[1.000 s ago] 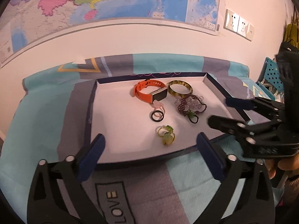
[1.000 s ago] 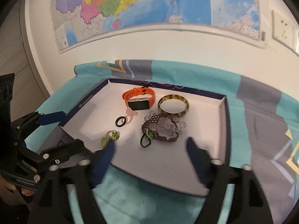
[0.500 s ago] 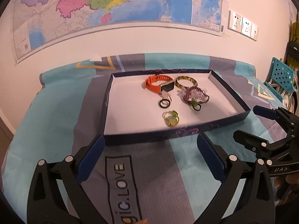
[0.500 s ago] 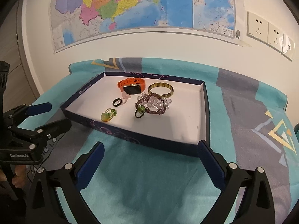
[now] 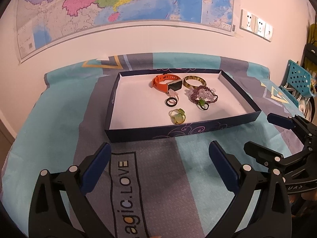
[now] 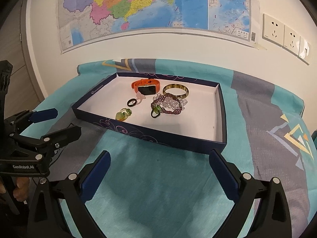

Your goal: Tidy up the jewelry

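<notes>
I am holding both grippers' jaws spread and empty, short of the tray [image 5: 178, 133]. The beaded bracelets [image 6: 168, 104] ahead of the right gripper [image 6: 158, 171] are lying tangled (touching the bangle [image 6: 176, 89]), so a pinch there is risking dragging several pieces out together.

"agic.LOVE" on the cloth [image 5: 126, 188]; "GenRobot.AI" on the left gripper [image 6: 59, 122]

One tray [image 5: 138, 134]; one watch [image 5: 166, 82]; one bangle [image 5: 194, 80]; two rings [image 5: 171, 102]; beaded bracelets, count unclear [image 5: 204, 96].
</notes>
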`<state>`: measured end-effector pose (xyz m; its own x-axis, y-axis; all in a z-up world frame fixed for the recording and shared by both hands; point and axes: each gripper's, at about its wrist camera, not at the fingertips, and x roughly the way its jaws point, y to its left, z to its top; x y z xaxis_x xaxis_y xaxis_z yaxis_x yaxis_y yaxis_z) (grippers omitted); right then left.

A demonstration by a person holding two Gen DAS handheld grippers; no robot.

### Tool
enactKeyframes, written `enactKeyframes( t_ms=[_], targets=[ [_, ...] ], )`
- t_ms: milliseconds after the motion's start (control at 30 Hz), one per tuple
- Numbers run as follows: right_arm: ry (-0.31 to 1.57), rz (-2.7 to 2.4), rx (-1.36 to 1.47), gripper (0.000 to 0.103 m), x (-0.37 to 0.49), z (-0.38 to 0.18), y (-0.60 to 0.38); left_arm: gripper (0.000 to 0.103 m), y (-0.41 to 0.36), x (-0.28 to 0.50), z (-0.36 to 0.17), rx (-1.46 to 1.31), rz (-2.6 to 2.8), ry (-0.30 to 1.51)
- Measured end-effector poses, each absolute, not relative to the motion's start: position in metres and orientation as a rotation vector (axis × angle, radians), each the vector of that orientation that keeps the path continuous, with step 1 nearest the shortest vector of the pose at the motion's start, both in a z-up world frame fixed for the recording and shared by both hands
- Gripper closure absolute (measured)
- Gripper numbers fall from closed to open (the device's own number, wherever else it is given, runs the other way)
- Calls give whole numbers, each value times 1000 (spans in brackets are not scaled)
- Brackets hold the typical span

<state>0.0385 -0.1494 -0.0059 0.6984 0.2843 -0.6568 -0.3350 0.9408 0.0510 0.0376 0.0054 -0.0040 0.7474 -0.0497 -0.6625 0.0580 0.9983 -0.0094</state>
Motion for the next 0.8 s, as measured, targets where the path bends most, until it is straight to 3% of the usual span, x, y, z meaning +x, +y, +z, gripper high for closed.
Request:
enactKeyframes(
  t_ms=[800],
  targets=[
    [729,342,-59,7,35,-10,-150,6,0,33,-7,24,-63,730]
  ],
)
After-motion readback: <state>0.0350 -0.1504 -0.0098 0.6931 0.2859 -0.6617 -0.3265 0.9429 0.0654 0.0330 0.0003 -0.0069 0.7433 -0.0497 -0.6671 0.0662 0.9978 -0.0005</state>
